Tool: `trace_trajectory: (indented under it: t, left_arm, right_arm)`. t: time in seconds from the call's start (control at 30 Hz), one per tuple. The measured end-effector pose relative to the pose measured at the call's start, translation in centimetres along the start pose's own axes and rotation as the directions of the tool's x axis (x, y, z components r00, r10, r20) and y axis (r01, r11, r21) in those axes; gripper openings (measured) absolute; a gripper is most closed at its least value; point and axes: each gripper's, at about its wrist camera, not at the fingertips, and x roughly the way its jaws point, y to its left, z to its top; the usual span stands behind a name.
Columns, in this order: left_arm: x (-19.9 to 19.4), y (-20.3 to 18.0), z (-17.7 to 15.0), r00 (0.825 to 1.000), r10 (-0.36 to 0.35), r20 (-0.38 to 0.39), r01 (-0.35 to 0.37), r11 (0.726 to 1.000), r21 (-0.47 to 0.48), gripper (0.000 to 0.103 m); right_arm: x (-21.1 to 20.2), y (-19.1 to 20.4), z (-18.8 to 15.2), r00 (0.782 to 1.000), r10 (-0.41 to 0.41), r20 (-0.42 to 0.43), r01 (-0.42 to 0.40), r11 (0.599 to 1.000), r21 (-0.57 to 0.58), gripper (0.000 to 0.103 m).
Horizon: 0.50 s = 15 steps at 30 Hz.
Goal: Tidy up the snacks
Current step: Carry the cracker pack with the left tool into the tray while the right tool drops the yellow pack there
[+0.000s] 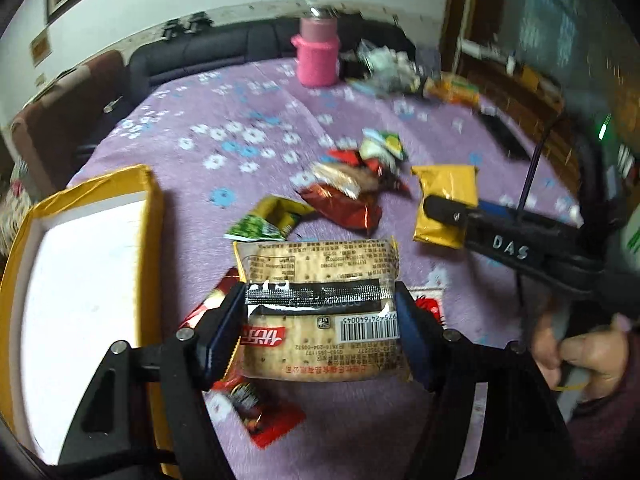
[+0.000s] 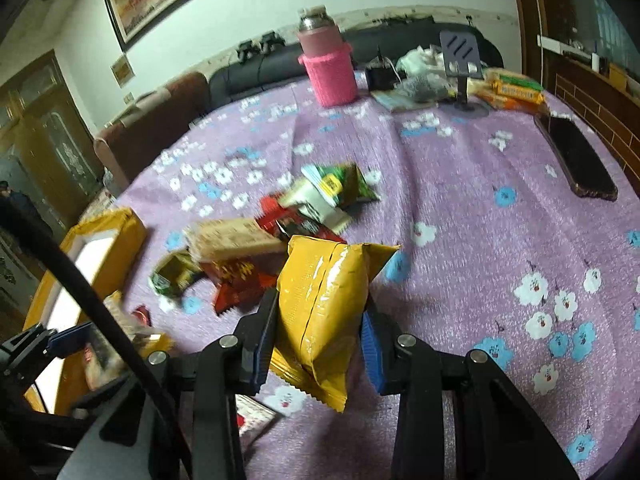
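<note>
My left gripper (image 1: 320, 300) is shut on a cracker packet (image 1: 320, 280), beige with a barcode, held above the purple tablecloth. My right gripper (image 2: 320, 320) is shut on a yellow snack bag (image 2: 320, 300); it also shows in the left wrist view (image 1: 444, 204), with the right gripper's finger (image 1: 448, 210) on it. A pile of loose snack packets (image 2: 304, 208) lies mid-table, red, green and beige. An open yellow box (image 1: 80, 280) with a white inside stands at the left; it shows in the right wrist view too (image 2: 108, 232).
A pink-sleeved flask (image 2: 328, 68) stands at the far side. A black phone (image 2: 576, 160) lies at the right. A phone stand (image 2: 464, 64), boxes and clutter sit at the back right. Red packets (image 1: 256, 404) lie under my left gripper. A dark sofa lies beyond.
</note>
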Motion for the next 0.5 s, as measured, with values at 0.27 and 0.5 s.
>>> trace_trajectory:
  t: [0.27,0.5]
  left_arm:
    - [-4.7,5.5,-0.9,0.996,0.003,0.087,0.013,0.984,-0.18,0.071]
    - [-7.0,12.2,-3.8,0.993,0.094,0.077,-0.067,0.95,-0.304,0.071]
  right_arm:
    - [-0.6,0.3,0.1,0.997,0.055,0.045,-0.056,0.998,0.018,0.038]
    - [-2.6,2.4,-0.4,0.995,0.049,0.086,-0.047,0.998,-0.032,0.037]
